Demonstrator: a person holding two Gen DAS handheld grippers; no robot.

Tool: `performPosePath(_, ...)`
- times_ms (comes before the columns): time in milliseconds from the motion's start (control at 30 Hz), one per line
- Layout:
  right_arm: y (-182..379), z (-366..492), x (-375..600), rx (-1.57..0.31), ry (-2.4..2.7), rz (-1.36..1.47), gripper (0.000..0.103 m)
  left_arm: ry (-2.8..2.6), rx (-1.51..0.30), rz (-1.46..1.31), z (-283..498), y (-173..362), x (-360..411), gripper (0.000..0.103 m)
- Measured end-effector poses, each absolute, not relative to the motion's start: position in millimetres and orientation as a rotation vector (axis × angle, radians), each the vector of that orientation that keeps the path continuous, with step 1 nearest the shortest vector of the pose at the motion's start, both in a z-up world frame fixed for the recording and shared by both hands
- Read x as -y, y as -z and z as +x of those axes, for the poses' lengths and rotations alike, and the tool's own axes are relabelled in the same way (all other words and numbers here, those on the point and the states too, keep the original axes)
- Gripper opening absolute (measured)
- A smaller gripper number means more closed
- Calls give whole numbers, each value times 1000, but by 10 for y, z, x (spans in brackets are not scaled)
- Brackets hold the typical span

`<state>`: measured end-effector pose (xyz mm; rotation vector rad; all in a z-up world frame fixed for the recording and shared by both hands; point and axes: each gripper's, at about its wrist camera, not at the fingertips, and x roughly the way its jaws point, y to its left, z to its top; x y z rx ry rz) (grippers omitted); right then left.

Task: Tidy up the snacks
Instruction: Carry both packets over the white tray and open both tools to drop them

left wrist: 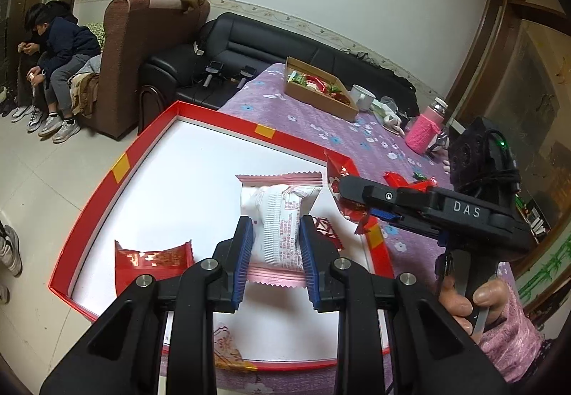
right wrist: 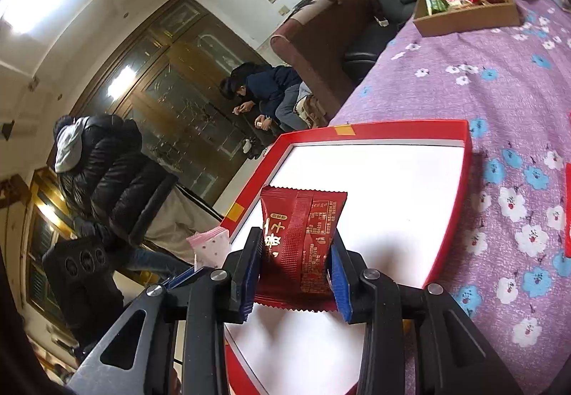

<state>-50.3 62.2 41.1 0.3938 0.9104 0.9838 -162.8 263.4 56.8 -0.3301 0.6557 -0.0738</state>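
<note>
Pink-and-white snack packet [left wrist: 276, 223], clamped between the blue pads of the left claw [left wrist: 276, 245] and held above the white floor of the red tray [left wrist: 150, 152]. Dark red snack packet [right wrist: 303, 238], clamped likewise in the right claw [right wrist: 296, 273], also over the tray (its printed back faces the camera). In the left wrist view the right claw [left wrist: 351, 196] enters from the right over the tray's far corner, a hand [left wrist: 474, 298] gripping its handle. A flat red wrapper [left wrist: 153, 257] lies on the tray floor to the left of the left claw; another packet [left wrist: 228, 348] lies near the tray's near rim, partly hidden. More red-wrapped sweets [left wrist: 410, 182] rest just beyond the tray on the counter, which is covered by a purple flowered cloth [right wrist: 464, 91]. Farther back stand a brown cardboard box [left wrist: 317, 88] holding assorted snacks, a white mug [left wrist: 362, 96], and a bottle in a pink knitted sleeve [left wrist: 426, 130]. Behind the counter: a black sofa [left wrist: 249, 45], a brown armchair [left wrist: 142, 48], seated people [left wrist: 53, 48].
</note>
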Motion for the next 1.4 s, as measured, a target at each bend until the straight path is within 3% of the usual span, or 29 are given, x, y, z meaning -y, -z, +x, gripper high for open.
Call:
performPosePath(467, -473, -551, -617, -863, -981, 364, 38, 44, -688, -331, -1621, -555, -2609, 26)
performPosePath(500, -482, -566, -603, -862, -984, 368, 38, 41, -690, -336, -1621, -554, -2612, 27)
performPosePath(567, -484, -584, -587, -859, -985, 370, 42, 31, -692, -343, -1629, -553, -2615, 44)
performPosePath(633, -497, -595, -556, -852, -982, 368, 45, 21, -684, -349, -1647, -565, -2612, 52)
performPosePath(1100, -644, -449, 175, -767, -879, 469, 49, 93, -696, -254, -1621, -654, -2208, 56)
performPosePath(1233, -740, -398, 626, -718, -807, 499, 51, 126, -713, -225, -1587, -670, -2030, 62)
performPosePath(1400, -845, -326, 1469, -627, -660, 538, 57, 185, -733, -174, -1516, -708, -1726, 63)
